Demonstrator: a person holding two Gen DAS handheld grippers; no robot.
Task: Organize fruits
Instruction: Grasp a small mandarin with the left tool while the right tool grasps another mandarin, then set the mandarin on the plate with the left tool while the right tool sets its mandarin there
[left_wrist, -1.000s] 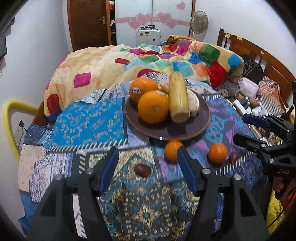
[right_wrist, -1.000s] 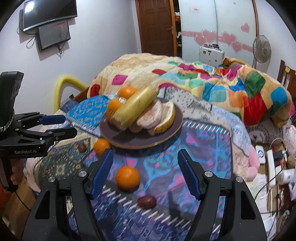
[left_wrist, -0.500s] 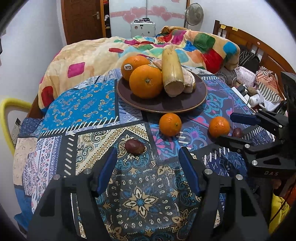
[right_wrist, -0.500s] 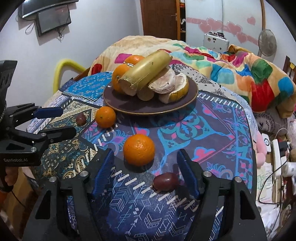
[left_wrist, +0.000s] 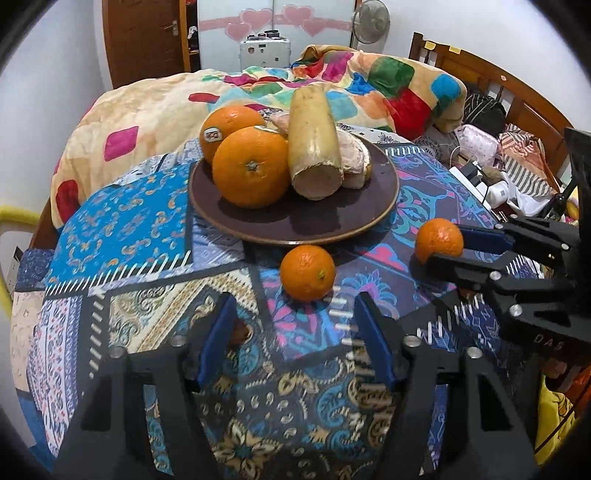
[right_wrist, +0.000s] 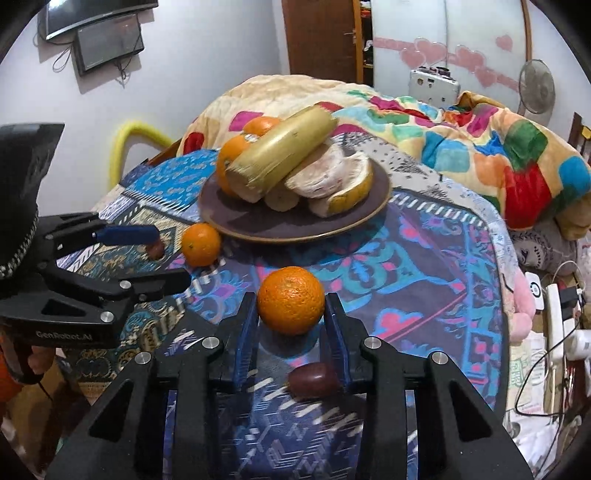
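A brown plate (left_wrist: 384, 192) (right_wrist: 373, 206) on the patterned table holds two big oranges (left_wrist: 251, 166), a thick yellow stalk (left_wrist: 314, 140) and peeled pomelo pieces (right_wrist: 332, 177). My right gripper (right_wrist: 291, 308) (left_wrist: 443, 248) is closing, and its pads touch both sides of a small orange (right_wrist: 290, 300) (left_wrist: 439, 236). A dark brown fruit (right_wrist: 314, 374) lies further back between its fingers. My left gripper (left_wrist: 294, 314) (right_wrist: 171, 257) is open and closing, low over the cloth. Another dark fruit (left_wrist: 240, 332) (right_wrist: 155, 249) lies just inside its left finger. A tangerine (left_wrist: 307, 272) (right_wrist: 201, 243) sits just ahead of its tips.
A bed with a colourful quilt (left_wrist: 258, 96) rises right behind the table. A yellow tube frame (right_wrist: 129, 140) stands to the left. Right of the table lie a power strip (right_wrist: 554, 314), cables and bags. The table's edge runs close under both grippers.
Both grippers sank toward the cloth. The right jaws narrowed from wide apart until they touch the small orange. The left jaws narrowed slightly, and the dark fruit now lies beside the left finger.
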